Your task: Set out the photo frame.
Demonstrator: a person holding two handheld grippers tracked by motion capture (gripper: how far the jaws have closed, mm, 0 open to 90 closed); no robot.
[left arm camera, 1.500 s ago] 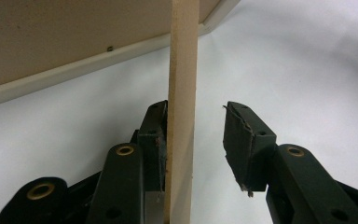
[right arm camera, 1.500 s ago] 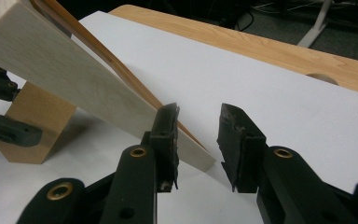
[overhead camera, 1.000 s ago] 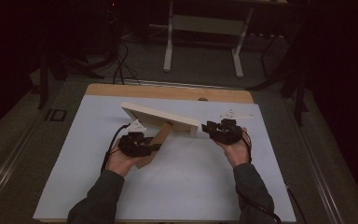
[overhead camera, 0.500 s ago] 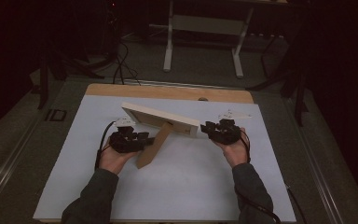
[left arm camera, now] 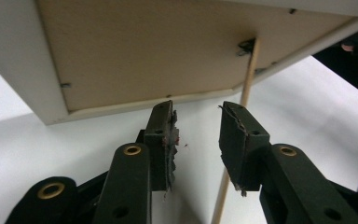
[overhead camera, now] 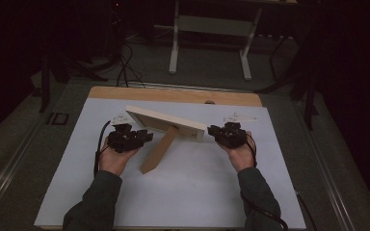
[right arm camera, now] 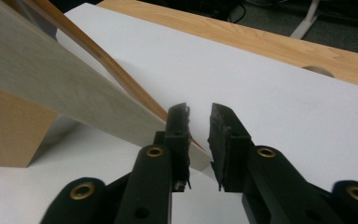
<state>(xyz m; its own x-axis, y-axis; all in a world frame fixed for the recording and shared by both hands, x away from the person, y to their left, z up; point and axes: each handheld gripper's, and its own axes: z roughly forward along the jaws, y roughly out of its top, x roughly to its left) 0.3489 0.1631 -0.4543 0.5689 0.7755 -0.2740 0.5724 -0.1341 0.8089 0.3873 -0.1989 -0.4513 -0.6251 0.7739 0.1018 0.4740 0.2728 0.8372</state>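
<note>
You see a pale matt wood frame [overhead camera: 166, 122] with fibreboard back, on a white matt sheet [overhead camera: 197, 187] over the wooden tabletop [overhead camera: 173, 94].

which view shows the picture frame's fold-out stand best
The high view: the whole stand slopes from the picture frame down to the table. The left gripper view shows it edge-on, a thin strip; the right gripper view catches its foot.

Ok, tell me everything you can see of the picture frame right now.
The picture frame is pale, whitish wood with a brown board back, seen from behind. It leans tilted on the white table cover, propped by its brown easel leg, which is swung out with its foot on the cover. Small metal tabs hold the back in. The right gripper has the frame's corner between its jaws; whether they press it is unclear. The left gripper is open just below the frame's edge.
</note>
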